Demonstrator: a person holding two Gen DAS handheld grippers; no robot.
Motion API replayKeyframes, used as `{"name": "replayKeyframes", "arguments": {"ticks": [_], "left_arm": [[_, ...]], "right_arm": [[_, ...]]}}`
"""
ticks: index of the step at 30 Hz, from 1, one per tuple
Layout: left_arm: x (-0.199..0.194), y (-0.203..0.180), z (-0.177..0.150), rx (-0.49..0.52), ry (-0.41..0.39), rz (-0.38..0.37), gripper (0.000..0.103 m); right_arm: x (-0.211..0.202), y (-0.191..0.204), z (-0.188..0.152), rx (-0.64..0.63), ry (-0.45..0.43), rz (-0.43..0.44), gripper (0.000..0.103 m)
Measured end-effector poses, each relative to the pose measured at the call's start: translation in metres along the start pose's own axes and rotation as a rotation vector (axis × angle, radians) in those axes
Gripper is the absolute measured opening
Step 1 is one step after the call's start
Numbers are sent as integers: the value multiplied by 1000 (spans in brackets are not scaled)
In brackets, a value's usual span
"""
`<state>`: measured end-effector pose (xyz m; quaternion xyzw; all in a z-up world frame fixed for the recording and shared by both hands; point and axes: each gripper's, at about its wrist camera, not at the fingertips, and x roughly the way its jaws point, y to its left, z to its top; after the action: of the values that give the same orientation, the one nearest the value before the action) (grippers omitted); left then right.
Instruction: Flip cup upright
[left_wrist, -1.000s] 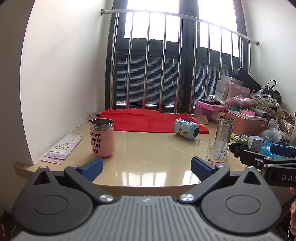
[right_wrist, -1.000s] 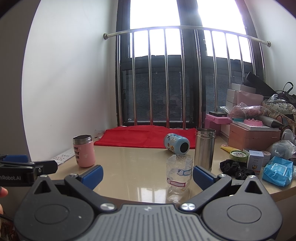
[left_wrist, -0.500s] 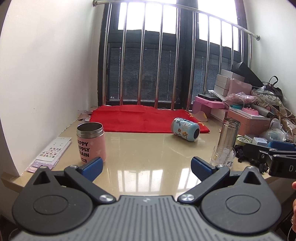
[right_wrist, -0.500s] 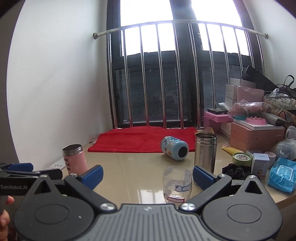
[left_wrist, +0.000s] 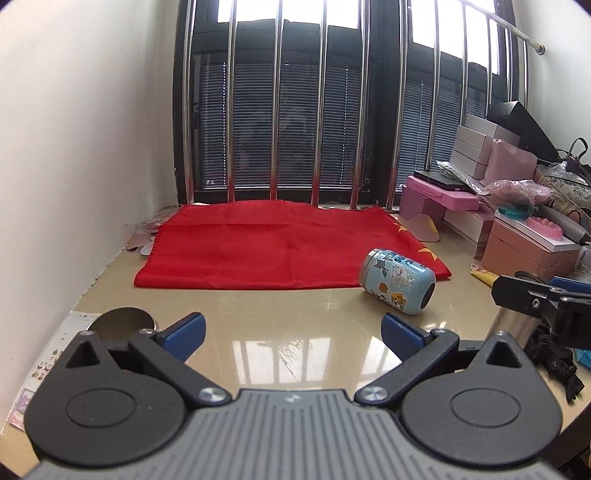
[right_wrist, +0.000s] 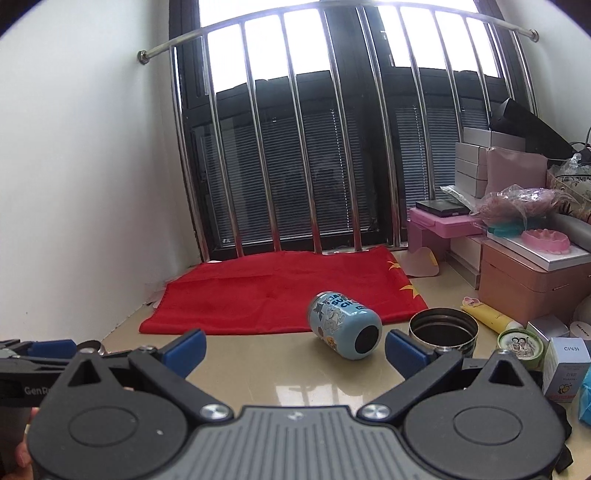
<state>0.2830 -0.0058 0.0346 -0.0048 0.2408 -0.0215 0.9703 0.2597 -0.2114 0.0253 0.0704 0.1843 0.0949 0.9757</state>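
Note:
A light blue cartoon cup (left_wrist: 398, 281) lies on its side on the beige table, at the front edge of the red cloth (left_wrist: 280, 243). In the right wrist view the cup (right_wrist: 343, 329) lies just ahead, its dark end towards me. My left gripper (left_wrist: 291, 332) is open and empty, short of the cup and to its left. My right gripper (right_wrist: 293, 349) is open and empty, the cup a little beyond and between its fingertips.
An open steel tumbler (right_wrist: 443, 330) stands right of the cup. A pink mug's rim (left_wrist: 120, 325) sits by my left finger. Boxes, jars and bags (right_wrist: 532, 273) crowd the right side. Window bars (left_wrist: 317, 110) and the wall close the back and left.
Both grippers have moved forward over the table towards the lying cup, which now looks much nearer. The clear plastic cup has dropped out of view. The cup itself has not moved.

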Motion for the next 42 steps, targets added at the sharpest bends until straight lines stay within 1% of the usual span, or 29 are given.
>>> {"name": "replayKeyframes", "arguments": {"ticks": [4,8,10,12,14,18,24,27,32,35,39,42], "left_arm": [[53,-1,37,-9,58,-21,103],[105,-5,78,-18,170,-45,103],[125,-10,96,-10,209,-54,103],[148,-18,113,-9,263,-64,103],[171,-26,124,-15,324,-72,103],[216,-41,140,-42,451,-119,103],[285,-67,145,-87,628,-152,103],[313,-78,139,-114,706,-161,103],[348,-92,121,-180,818,-164,103],[364,-98,109,-204,868,-156,103],[375,-102,102,-239,878,-170,103],[383,-107,100,-248,880,-186,103]], "right_arm": [[52,-8,29,33,28,-41,103],[96,-18,61,98,82,-74,103],[111,-22,75,115,114,-97,103],[123,-29,88,151,143,-134,103],[133,-36,97,189,165,-167,103],[157,-54,116,261,209,-245,103],[187,-82,131,371,256,-381,103],[200,-97,133,423,285,-424,103],[223,-112,127,470,357,-461,103],[233,-120,122,490,395,-486,103],[243,-130,113,543,433,-505,103],[249,-137,106,610,460,-503,103]]}}
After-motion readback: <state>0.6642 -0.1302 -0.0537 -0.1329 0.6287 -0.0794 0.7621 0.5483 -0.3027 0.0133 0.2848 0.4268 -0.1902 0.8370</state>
